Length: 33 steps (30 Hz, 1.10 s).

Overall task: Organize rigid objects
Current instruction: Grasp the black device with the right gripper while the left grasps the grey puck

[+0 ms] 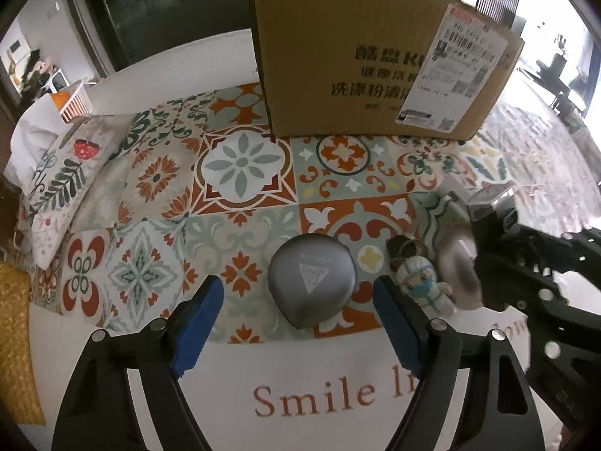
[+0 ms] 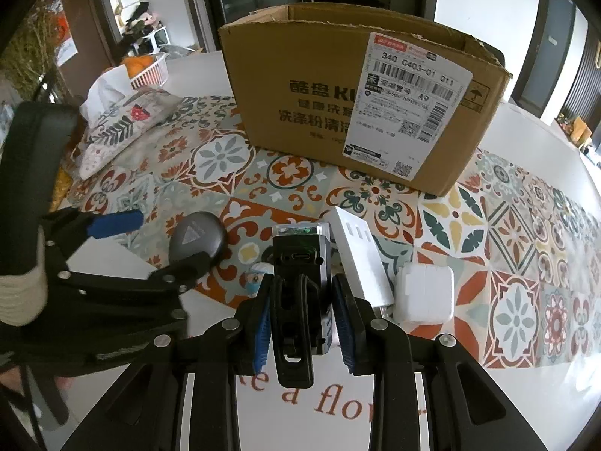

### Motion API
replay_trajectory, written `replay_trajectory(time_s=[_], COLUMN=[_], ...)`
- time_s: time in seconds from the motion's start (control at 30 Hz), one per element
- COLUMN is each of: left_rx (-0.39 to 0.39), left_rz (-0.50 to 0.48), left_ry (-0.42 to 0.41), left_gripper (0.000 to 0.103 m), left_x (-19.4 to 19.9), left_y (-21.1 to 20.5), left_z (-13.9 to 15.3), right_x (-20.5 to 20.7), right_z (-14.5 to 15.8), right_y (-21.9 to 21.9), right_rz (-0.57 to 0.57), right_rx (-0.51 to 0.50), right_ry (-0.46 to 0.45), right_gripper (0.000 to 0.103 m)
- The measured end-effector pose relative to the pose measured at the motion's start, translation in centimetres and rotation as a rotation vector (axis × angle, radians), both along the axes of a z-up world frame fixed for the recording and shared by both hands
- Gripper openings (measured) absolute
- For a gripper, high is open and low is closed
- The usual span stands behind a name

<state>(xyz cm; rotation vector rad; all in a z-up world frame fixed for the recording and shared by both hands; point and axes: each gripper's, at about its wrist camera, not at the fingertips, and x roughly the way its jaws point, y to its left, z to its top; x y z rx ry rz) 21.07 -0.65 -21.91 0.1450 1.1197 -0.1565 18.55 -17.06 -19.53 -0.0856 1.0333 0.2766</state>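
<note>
Here, in the left wrist view: left tool (image 1: 298, 310) pointing steeply down at the tabletop (image 1: 225, 56), blue pads (image 1: 197, 329) standing apart with nothing pressed between them. Grey rounded case (image 1: 311, 282) lying flat on the patterned mat (image 1: 244, 173), in the gap ahead of the pads, touching neither. Small masked figurine (image 1: 422, 282) just beside the case, hard by the nearer-right pad. Cardboard box (image 1: 375, 56) upright well beyond the case, its shipping label facing the camera. Flowered pouch (image 1: 64, 180) far off from the case toward the mat's left edge.

Next, in the right wrist view: right tool (image 2: 300, 323) clamped narrowly on a black device (image 2: 298, 282) with a port in its end face, raised clear of the mat (image 2: 507, 233). White flat box (image 2: 358, 251) and white charger (image 2: 422, 293) on the mat just beside the device, the charger nearer the camera. Grey case (image 2: 195, 242) left of the device, with the left tool (image 2: 146, 242) poised over it, one blue pad beyond it and one dark finger in front. Cardboard box (image 2: 319, 86) behind everything, open at the top.
</note>
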Motion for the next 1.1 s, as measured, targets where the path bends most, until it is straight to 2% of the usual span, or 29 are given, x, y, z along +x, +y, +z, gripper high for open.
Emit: replay_trajectory(time_s=[0.1, 0.27, 0.47, 0.53, 0.73, 1.1], left_rx=[-0.012, -0.051, -0.069, -0.064, -0.072, -0.063], left_rz=[0.003, 0.010, 0.000, -0.001, -0.003, 0.021], left_ry=[0.017, 0.037, 0.072, 0.058, 0.057, -0.039], left_gripper=[0.073, 0.071, 0.059, 0.055, 0.055, 0.055], left_x=[0.6, 1.4, 1.9, 1.9, 1.9, 0.1], left_y=[0.0, 0.1, -0.2, -0.2, -0.1, 0.6], left_z=[-0.7, -1.5, -2.5, -2.4, -2.4, 1.8], right_x=[0.3, 1.0, 1.5, 1.6, 1.6, 0.5], right_z=[0.0, -0.3, -0.7, -0.8, -0.9, 1.1], right_y=[0.4, 0.8, 0.8, 0.8, 0.8, 0.2], right_rz=[0.007, 0.009, 0.000, -0.003, -0.010, -0.026], right_rx=[-0.015, -0.015, -0.013, -0.014, -0.007, 0.026], right_ry=[-0.007, 0.001, 0.013, 0.018, 0.021, -0.004], right_gripper=[0.030, 0.030, 0.030, 0.030, 0.030, 0.030])
